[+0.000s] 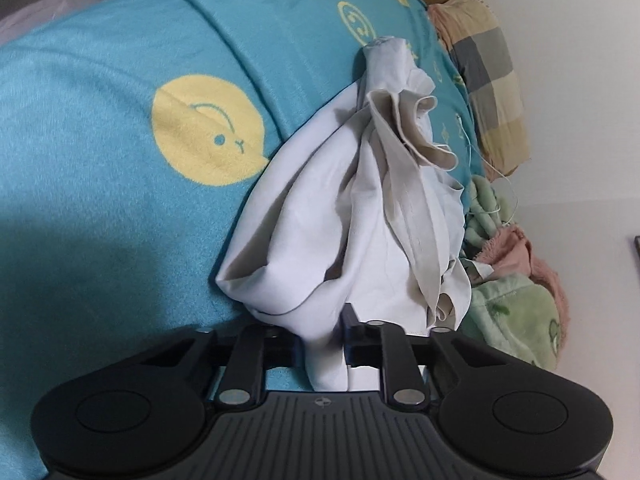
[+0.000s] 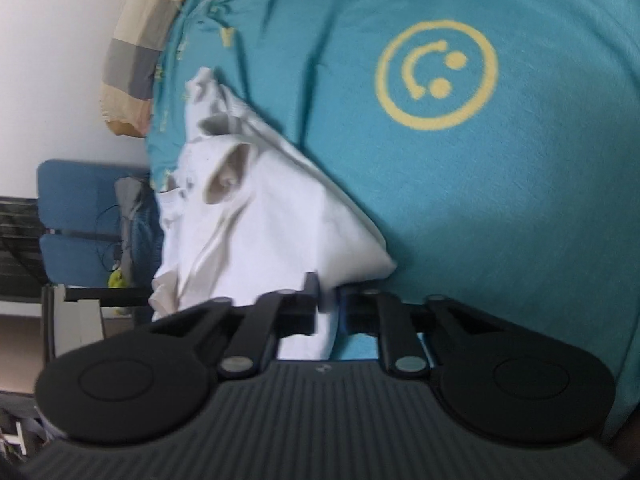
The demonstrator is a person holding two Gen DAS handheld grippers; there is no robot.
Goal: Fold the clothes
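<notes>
Left gripper (image 1: 322, 340): jaws drawn in on a fold of the white garment (image 1: 360, 208); cloth fills the gap between the black fingers (image 1: 356, 332) and runs down behind them toward the body.
Garment, left wrist view: extends from the fingertips toward 12 o'clock, bunched and creased, narrowing to a twisted end near 1 o'clock. A wide smooth lobe lies at 11 o'clock of the fingertips; ruffled hems lie at 1 o'clock.
Right gripper (image 2: 328, 308): jaws closed to a narrow gap on another edge of the same garment (image 2: 256, 216); a strip of cloth passes between the fingers (image 2: 310, 300) and hangs below them.
Garment, right wrist view: spreads from the fingertips toward 11 o'clock, with one corner at 1 o'clock just beside the right finger. This view is slightly blurred.
Support: the garment lies over a teal blanket (image 1: 100, 80) printed with yellow faces, a filled round one (image 1: 208, 136) at 10 o'clock in the left view and a ring-outline smiley (image 2: 436, 76) at 1 o'clock in the right view.
Surroundings, left view: a checked pillow (image 1: 484, 64) at 1 o'clock; green and pink plush fabric (image 1: 516, 280) at 3 o'clock, touching the garment's edge.
Surroundings, right view: the checked pillow (image 2: 136, 60) at 10 o'clock; a blue chair (image 2: 76, 216) at 9 o'clock, beyond the blanket edge.
</notes>
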